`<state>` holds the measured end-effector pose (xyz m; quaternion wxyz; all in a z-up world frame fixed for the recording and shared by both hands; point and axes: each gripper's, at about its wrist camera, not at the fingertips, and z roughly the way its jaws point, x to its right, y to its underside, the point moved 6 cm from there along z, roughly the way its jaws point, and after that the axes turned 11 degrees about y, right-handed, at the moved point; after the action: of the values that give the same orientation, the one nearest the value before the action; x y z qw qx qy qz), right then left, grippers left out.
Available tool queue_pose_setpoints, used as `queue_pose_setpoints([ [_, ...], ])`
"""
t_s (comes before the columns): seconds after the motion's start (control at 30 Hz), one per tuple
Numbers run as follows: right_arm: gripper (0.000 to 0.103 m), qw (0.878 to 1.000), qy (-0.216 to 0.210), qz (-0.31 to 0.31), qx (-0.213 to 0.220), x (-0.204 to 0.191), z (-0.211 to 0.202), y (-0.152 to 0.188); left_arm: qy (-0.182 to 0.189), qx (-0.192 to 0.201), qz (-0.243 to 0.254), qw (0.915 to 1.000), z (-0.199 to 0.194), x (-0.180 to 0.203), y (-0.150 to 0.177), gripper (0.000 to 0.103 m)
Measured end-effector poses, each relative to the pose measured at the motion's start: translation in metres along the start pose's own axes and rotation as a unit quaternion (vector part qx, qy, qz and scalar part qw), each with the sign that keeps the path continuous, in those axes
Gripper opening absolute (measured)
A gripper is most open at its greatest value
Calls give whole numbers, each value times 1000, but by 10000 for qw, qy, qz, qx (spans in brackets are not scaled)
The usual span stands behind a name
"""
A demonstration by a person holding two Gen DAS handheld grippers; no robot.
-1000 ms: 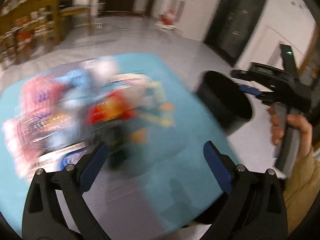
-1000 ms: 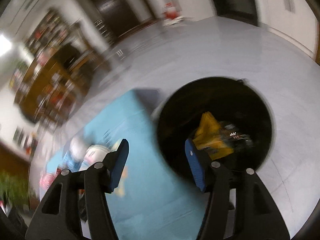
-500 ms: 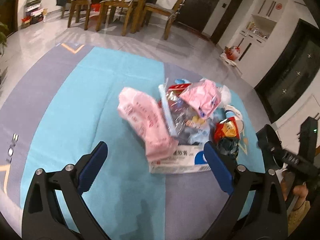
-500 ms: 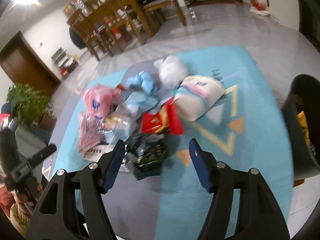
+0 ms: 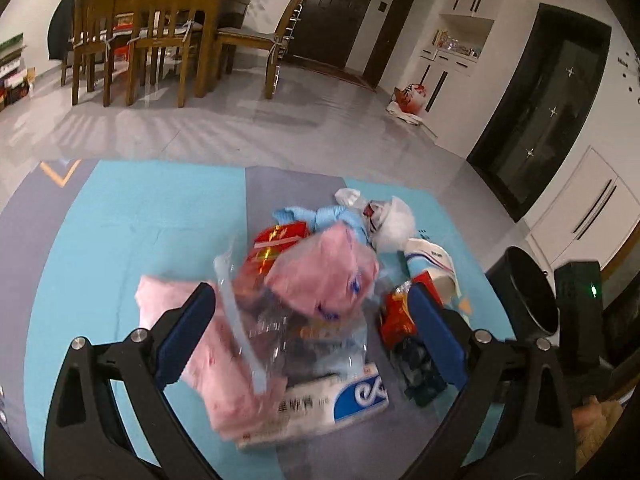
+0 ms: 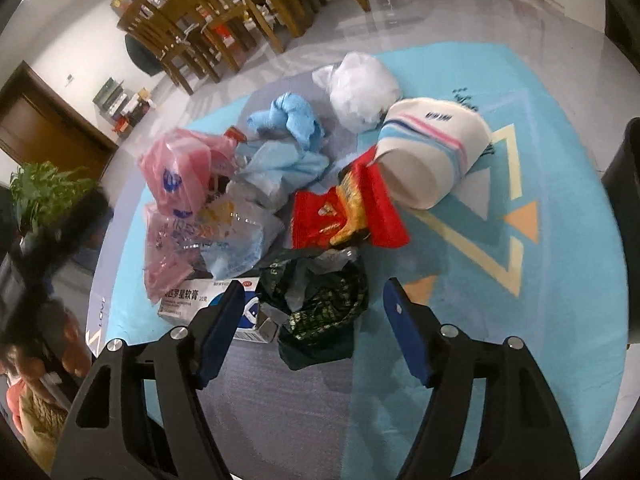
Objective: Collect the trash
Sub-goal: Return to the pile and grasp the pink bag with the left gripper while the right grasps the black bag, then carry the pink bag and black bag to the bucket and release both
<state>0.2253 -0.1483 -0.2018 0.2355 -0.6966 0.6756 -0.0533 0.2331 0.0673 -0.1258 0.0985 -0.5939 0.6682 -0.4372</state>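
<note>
The trash is lying in one heap on a teal and grey rug [image 6: 560, 320] on the floor. The right claw [image 6: 312, 320] is pointing down at the near edge of the heap, its jaws opening, with a crumpled dark green wrapper [image 6: 320, 300] sitting between the fingertips; the pads are not pressing on it. Just beyond the wrapper a red snack packet [image 6: 348, 212] is resting against a white striped roll [image 6: 432, 152]. A white plastic bag [image 6: 360, 88] and blue cloth [image 6: 288, 120] are lying at the far side, and pink plastic bags [image 6: 180, 168] and a white and blue carton [image 6: 188, 300] at the left.

The left claw [image 5: 316, 340] is standing wide and holding nothing, hovering over the pink bags and clear film [image 5: 280, 320]. A black bin [image 5: 528, 292] is standing at the rug's right edge, apart from the heap. Wooden chairs [image 5: 152, 32] are standing in the background.
</note>
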Motion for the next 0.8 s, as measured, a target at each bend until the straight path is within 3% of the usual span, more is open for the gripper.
queue_pose_setpoints([
  [0.23, 71, 9996, 183, -155, -136, -6, 12, 1, -24, -156, 459, 9988, 32, 16, -8, 94],
  [0.37, 71, 9993, 244, -212, -198, -9, 18, 1, -11, -347, 399, 9986, 45, 14, -7, 67],
  [0.57, 70, 9987, 365, -265, -218, -14, 25, -1, -25, -434, 234, 9988, 44, 5, -4, 55],
  [0.8, 52, 9986, 416, -322, -106, -7, 17, 6, -46, -304, 236, 9992, 36, 12, -3, 44],
])
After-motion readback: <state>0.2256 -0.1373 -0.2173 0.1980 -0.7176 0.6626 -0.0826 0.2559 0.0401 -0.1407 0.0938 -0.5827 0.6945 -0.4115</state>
